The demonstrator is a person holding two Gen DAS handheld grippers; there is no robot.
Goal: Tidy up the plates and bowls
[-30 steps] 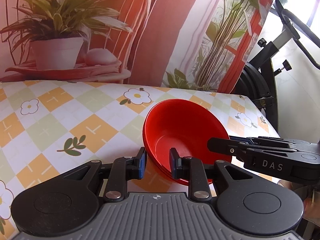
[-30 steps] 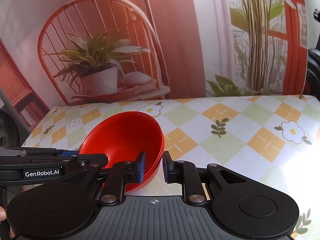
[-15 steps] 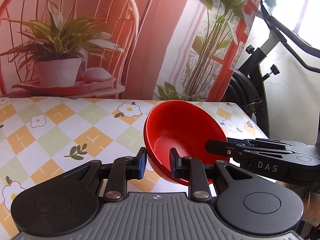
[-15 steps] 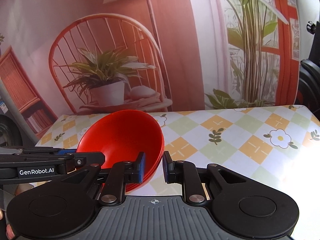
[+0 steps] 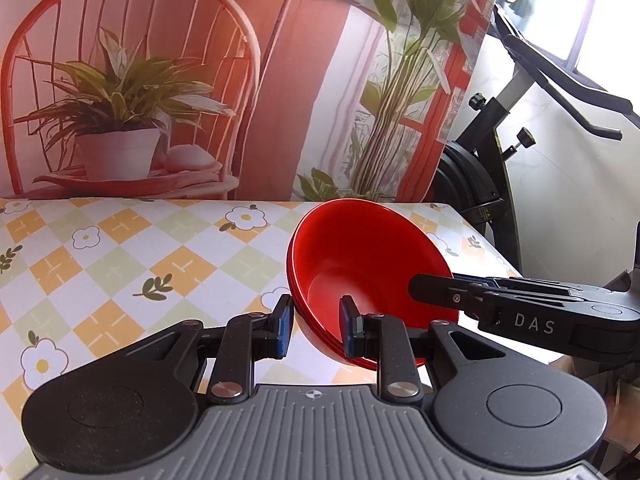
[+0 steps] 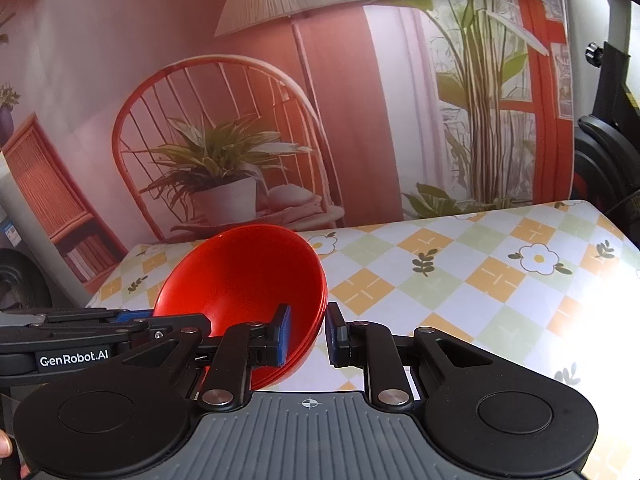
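Nested glossy red plastic bowls (image 5: pixel 360 264), already stacked, hang above the checked floral tablecloth (image 5: pixel 120 264), both grippers (image 5: pixel 314 330) (image 6: pixel 307 334) clamping opposite rims; setting down remains.

Bright daylight enters from the window (image 5: pixel 600 20) at right, washing out the desk (image 6: pixel 592 320) edge; fisheye bending curves the borders, and focus stays sharp.

A staged home corner rather than a real living room. The desk (image 5: pixel 120 264) wears a checked tablecloth with flowers, and behind it hangs a printed backdrop (image 6: pixel 280 120) picturing a red chair, a potted plant and a lamp. At the right edge of the left view stands an exercise bike (image 5: pixel 500 152) by a bright window (image 5: pixel 600 20).
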